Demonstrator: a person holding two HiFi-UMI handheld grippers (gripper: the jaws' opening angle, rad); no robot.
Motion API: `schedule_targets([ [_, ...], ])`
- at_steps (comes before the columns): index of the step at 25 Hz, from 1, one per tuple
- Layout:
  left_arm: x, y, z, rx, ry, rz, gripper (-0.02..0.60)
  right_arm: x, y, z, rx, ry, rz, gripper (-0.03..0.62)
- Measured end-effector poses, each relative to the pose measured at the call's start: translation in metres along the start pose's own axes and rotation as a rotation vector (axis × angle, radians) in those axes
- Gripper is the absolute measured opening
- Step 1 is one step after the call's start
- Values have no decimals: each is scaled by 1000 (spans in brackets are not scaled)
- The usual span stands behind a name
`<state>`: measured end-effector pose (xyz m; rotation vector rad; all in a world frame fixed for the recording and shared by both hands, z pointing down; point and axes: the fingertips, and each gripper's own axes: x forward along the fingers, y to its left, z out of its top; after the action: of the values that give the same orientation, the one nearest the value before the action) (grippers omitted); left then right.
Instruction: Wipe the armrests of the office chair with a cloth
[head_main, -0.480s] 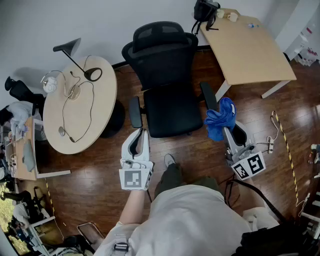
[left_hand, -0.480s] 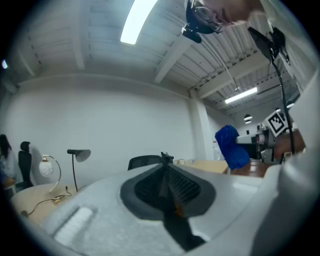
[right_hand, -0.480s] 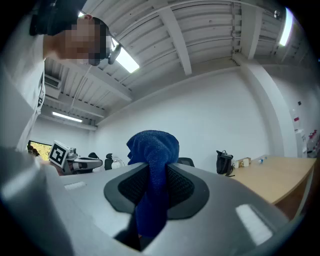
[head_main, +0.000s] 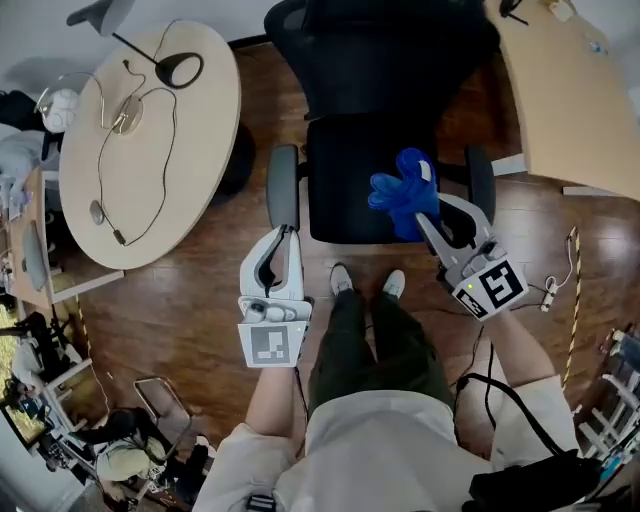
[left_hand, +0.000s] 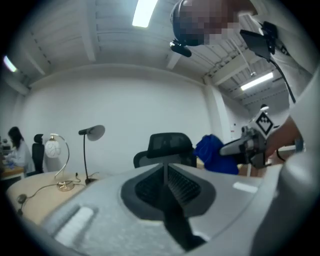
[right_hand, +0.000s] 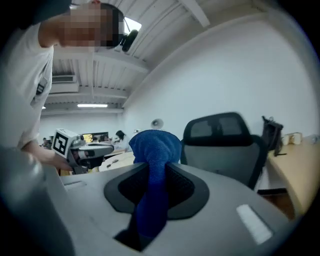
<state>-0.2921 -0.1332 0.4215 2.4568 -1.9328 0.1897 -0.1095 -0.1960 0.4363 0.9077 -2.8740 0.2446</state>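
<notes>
The office chair (head_main: 366, 160) faces the person, its two armrests running lengthwise away from them. The right gripper (head_main: 428, 218) is clenched on a blue cloth (head_main: 400, 195), which runs along the jaw gap and bunches out past the tips over the seat, near the right-hand armrest (head_main: 481, 180). The left gripper (head_main: 286, 234) is closed on nothing, its tips near the front end of the left-hand armrest (head_main: 283, 185). Each gripper's cube shows a black-and-white square marker.
</notes>
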Motion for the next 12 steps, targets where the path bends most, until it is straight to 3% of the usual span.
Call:
schedule_targets([
  [3, -15, 10, -53, -39, 38, 65, 17, 111, 31, -89, 31, 131, 144, 94],
  [6, -30, 9, -91, -60, 80, 61, 18, 208, 55, -166, 3, 273, 195, 94],
  [9, -53, 13, -118, -87, 133, 67, 18, 287, 66, -219, -22, 417, 244, 94],
  [12, -72, 23, -136, -90, 183, 67, 18, 308, 82, -244, -17, 478, 288, 94],
])
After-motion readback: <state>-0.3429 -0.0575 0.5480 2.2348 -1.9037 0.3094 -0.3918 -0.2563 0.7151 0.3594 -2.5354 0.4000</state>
